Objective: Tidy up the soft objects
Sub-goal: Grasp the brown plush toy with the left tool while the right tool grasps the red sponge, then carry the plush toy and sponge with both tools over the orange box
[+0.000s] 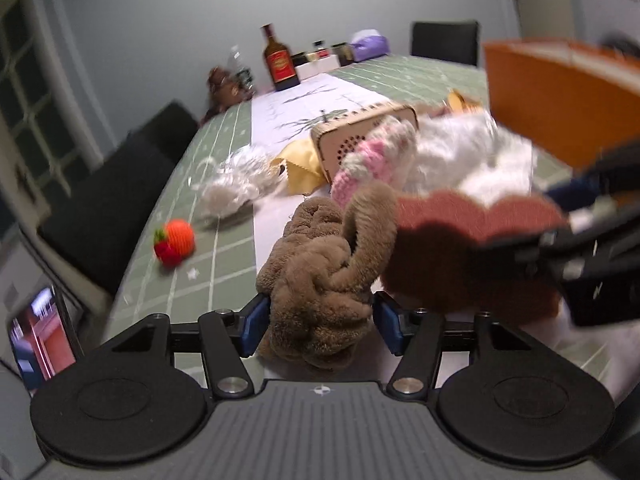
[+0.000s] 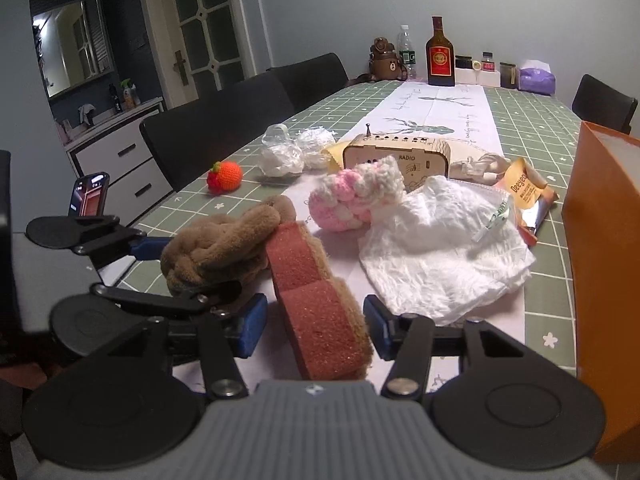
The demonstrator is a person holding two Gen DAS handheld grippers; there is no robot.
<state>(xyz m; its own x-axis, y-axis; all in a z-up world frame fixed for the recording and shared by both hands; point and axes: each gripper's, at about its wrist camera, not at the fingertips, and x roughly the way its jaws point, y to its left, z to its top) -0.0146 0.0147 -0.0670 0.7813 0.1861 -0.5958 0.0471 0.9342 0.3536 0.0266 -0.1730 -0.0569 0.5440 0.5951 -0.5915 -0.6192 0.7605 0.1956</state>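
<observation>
My left gripper (image 1: 316, 324) is shut on a brown knotted plush toy (image 1: 320, 280), also seen in the right wrist view (image 2: 216, 248). My right gripper (image 2: 316, 324) holds a red-brown sponge (image 2: 316, 300) between its blue pads; the sponge also shows in the left wrist view (image 1: 460, 248), touching the plush. A pink and cream crochet toy (image 2: 356, 196) lies just beyond on the table. A crochet orange with a strawberry (image 2: 225, 176) sits at the left. A white crumpled cloth (image 2: 440, 248) lies to the right.
An orange box (image 2: 604, 240) stands at the right edge. A wooden radio (image 2: 396, 154), crumpled plastic bags (image 2: 288, 152), a snack packet (image 2: 528, 196), a liquor bottle (image 2: 440, 54) and jars stand farther back. Black chairs (image 2: 224, 120) line the left side.
</observation>
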